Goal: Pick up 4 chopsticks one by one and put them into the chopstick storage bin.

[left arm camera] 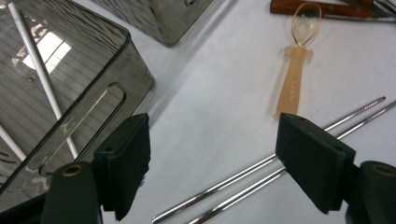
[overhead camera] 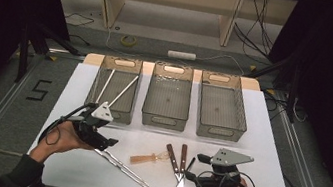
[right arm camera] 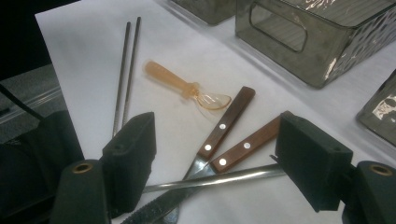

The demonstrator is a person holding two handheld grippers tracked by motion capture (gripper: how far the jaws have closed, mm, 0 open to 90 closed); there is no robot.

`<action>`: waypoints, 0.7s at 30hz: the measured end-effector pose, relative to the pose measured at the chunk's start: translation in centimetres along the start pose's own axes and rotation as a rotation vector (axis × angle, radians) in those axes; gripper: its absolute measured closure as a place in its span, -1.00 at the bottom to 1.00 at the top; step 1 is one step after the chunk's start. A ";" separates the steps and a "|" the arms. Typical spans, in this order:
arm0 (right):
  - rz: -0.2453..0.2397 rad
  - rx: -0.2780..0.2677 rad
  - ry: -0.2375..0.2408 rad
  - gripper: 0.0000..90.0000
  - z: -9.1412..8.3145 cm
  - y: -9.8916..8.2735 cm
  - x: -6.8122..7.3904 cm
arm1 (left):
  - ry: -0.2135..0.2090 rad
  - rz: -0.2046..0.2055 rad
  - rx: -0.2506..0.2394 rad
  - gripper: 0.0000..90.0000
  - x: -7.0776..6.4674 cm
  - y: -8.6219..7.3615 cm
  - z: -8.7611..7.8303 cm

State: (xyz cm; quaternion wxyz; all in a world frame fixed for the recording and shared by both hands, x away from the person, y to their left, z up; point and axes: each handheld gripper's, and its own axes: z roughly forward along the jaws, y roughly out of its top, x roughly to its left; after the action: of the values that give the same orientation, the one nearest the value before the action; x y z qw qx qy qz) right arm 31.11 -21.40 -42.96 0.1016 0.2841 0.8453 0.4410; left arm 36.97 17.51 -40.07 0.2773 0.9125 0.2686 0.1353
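The high view takes in three bins [overhead camera: 167, 101] across the white desk [overhead camera: 259, 133], the left one holding two white chopsticks [overhead camera: 123, 90], while the left gripper view adds the print along the amber spoon [left arm camera: 295, 70]. The left claw [left arm camera: 212, 170] is spread wide and empty above the steel chopsticks [left arm camera: 261, 170]. The right claw [right arm camera: 215, 161] also gapes, holding nothing, over the wood-handled knife [right arm camera: 223, 128] and fork [right arm camera: 245, 147].

Steel chopsticks [left arm camera: 261, 170] — 2 rods — pass behind a jaw pad (lower ends cropped).
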 end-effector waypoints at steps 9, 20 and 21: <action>-0.006 0.006 0.009 -0.33 0.1 0.0 0.1 | -0.016 0.058 0.089 -0.34 -0.6 -0.6 0.8; -0.009 0.014 0.019 -0.33 0.3 0.0 0.2 | -0.093 0.160 0.202 -0.17 -2.0 -2.2 2.1; -0.010 0.012 0.019 -0.33 0.3 0.0 0.2 | -0.095 0.172 0.212 -0.14 -2.0 -2.4 2.3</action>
State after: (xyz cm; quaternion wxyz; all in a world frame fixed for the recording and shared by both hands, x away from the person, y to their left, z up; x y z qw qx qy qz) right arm 31.06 -21.11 -43.13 0.0940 0.2764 0.8503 0.4379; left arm 35.23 17.02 -43.47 0.1792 0.9617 0.1887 0.0860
